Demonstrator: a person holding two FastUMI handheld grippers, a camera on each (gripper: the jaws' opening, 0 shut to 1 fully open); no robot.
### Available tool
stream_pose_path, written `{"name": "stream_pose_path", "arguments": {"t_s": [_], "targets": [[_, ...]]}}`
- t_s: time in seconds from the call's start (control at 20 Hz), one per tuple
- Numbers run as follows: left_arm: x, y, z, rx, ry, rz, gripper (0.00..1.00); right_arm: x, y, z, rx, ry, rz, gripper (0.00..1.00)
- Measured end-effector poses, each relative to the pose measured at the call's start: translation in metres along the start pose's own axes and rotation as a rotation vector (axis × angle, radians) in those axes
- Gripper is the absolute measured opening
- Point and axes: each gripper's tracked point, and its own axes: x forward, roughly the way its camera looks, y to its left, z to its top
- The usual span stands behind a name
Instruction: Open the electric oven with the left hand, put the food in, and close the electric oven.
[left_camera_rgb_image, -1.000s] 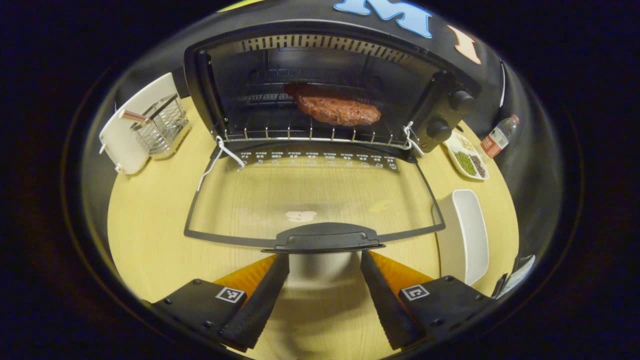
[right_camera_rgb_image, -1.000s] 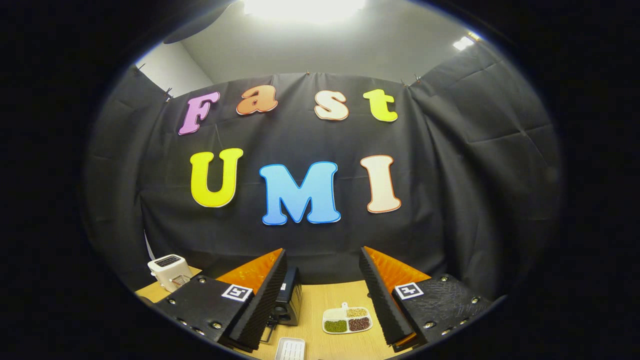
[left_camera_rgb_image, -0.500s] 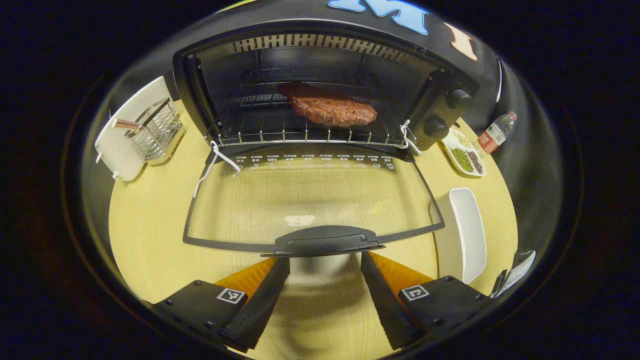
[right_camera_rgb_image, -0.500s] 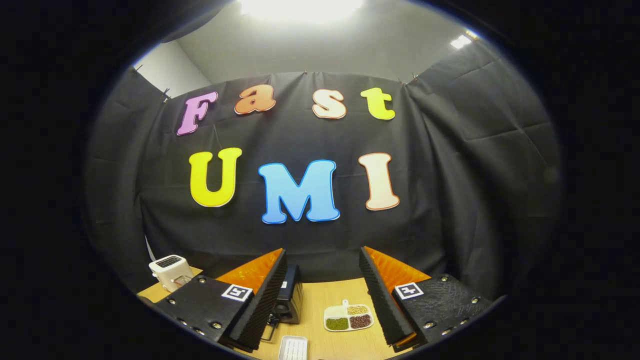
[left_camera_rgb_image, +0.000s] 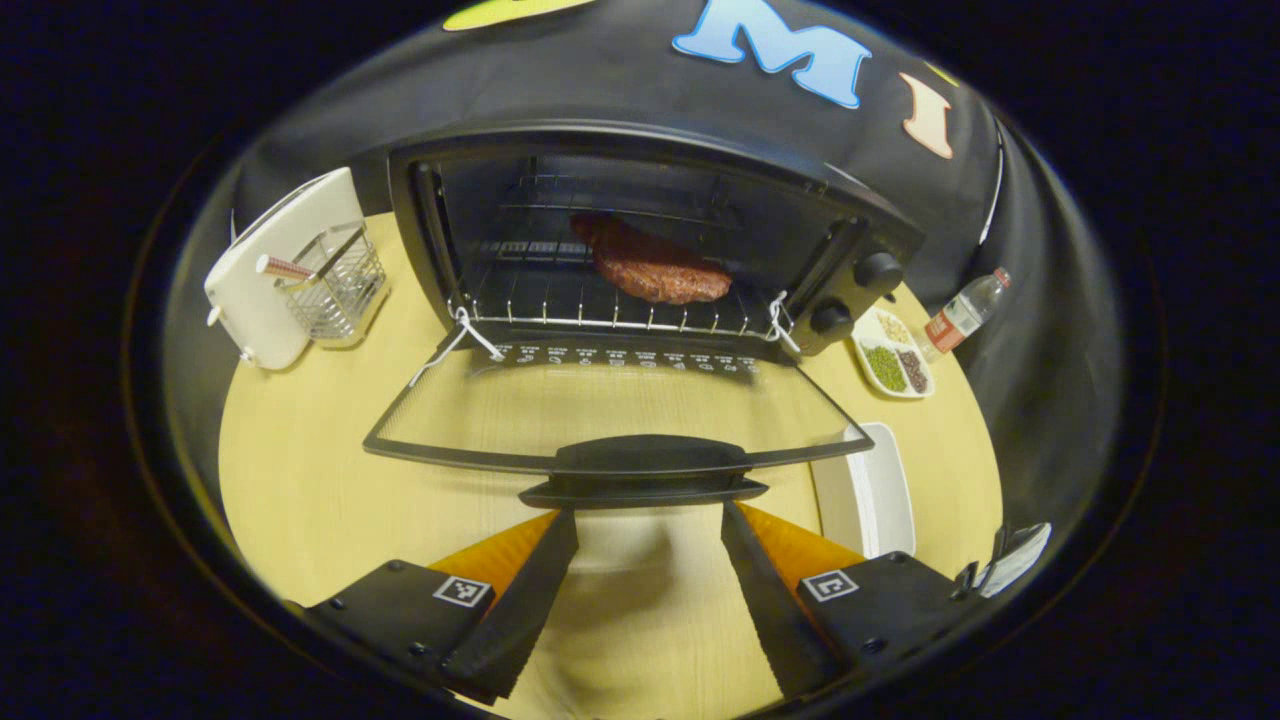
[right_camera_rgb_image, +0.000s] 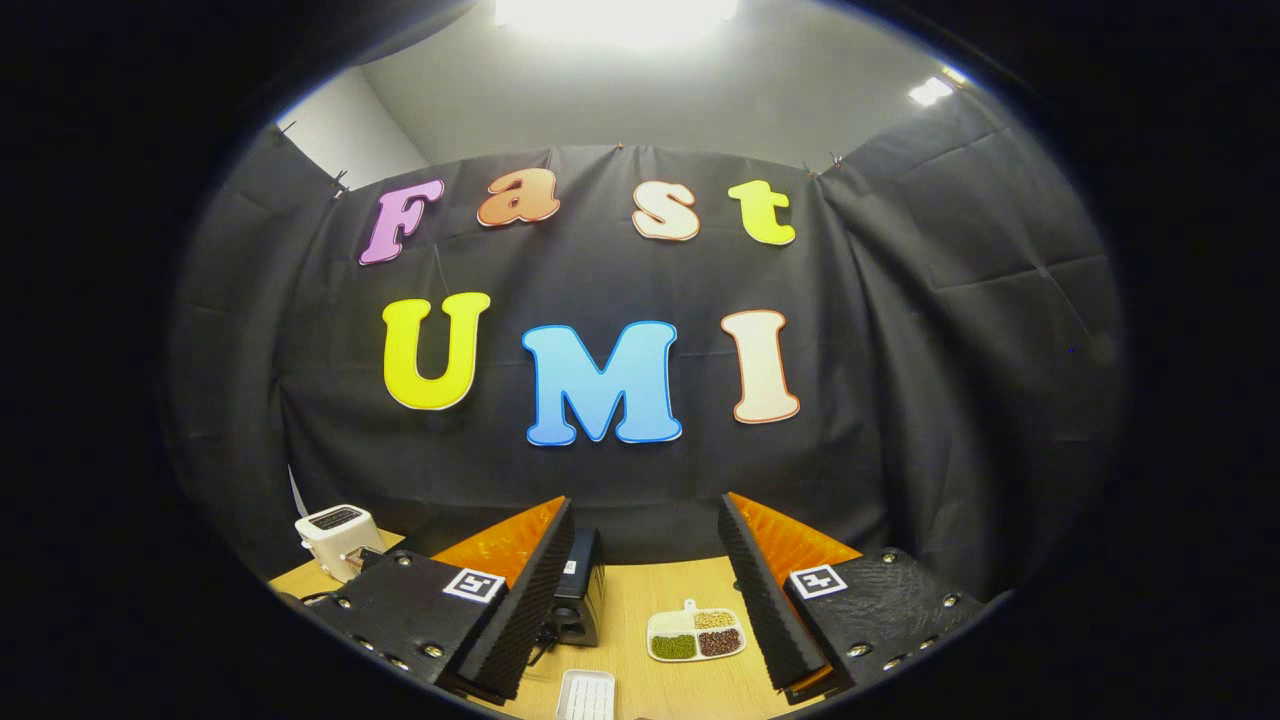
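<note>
Left gripper view
Writing: small white print along door (left_camera_rgb_image: 610, 420) edge, illegible.
Left gripper (left_camera_rgb_image: 648, 590): fingers wide apart, empty, just below door handle (left_camera_rgb_image: 645, 470).
Food (left_camera_rgb_image: 650, 268): on rack inside oven (left_camera_rgb_image: 640, 240), door partly lowered.

Right gripper view
Right gripper (right_camera_rgb_image: 645, 590): fingers spread wide, empty, raised above table (right_camera_rgb_image: 640, 600).

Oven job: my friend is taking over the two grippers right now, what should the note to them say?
Left gripper: open, empty, just short of the oven door handle.
Right gripper: open, empty, held high over the table, facing the booth wall.
Things: the oven is open, its glass door hangs down. The meat lies on the wire rack inside. A white tray sits on the table to the door's right.
Done: door opened, food in.
Left: lift the door by its handle until it shuts.
</note>
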Motion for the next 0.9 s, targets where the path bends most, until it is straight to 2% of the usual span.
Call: {"name": "stream_pose_path", "arguments": {"t_s": [0.1, 0.2, 0.35, 0.4, 0.45, 0.55, 0.65, 0.75, 0.85, 0.9], "targets": [[-0.004, -0.001, 0.004, -0.012, -0.011, -0.012, 1.0, -0.001, 0.003, -0.001, 0.008, 0.002, 0.006, 0.88], [-0.007, -0.002, 0.007, -0.019, -0.022, -0.017, 0.93, -0.001, 0.004, 0.003, 0.003, -0.007, 0.006, 0.88], [-0.013, -0.004, 0.014, -0.021, -0.053, -0.019, 0.93, -0.004, 0.005, 0.006, -0.003, -0.017, 0.006, 0.88], [-0.014, -0.006, 0.016, -0.023, -0.06, -0.023, 1.0, -0.005, 0.005, 0.005, -0.004, -0.016, 0.005, 0.88], [-0.015, -0.007, 0.02, -0.026, -0.07, -0.027, 0.97, -0.005, 0.005, 0.004, -0.003, -0.012, 0.003, 0.88], [-0.02, -0.009, 0.027, -0.026, -0.1, -0.027, 1.0, -0.006, 0.003, 0.002, -0.005, -0.006, -0.003, 0.88], [-0.025, -0.01, 0.036, -0.002, -0.127, -0.021, 0.94, -0.008, 0.001, -0.002, -0.008, 0.001, -0.01, 0.88], [-0.026, -0.015, 0.041, -0.001, -0.138, -0.028, 1.0, -0.009, 0.0, -0.004, -0.006, 0.009, -0.015, 0.88], [-0.027, -0.016, 0.049, -0.002, -0.154, -0.029, 0.94, -0.01, -0.002, -0.005, -0.006, 0.011, -0.02, 0.88], [-0.026, -0.016, 0.053, -0.004, -0.161, -0.03, 1.0, -0.01, -0.003, -0.006, -0.007, 0.011, -0.022, 0.88]]}}
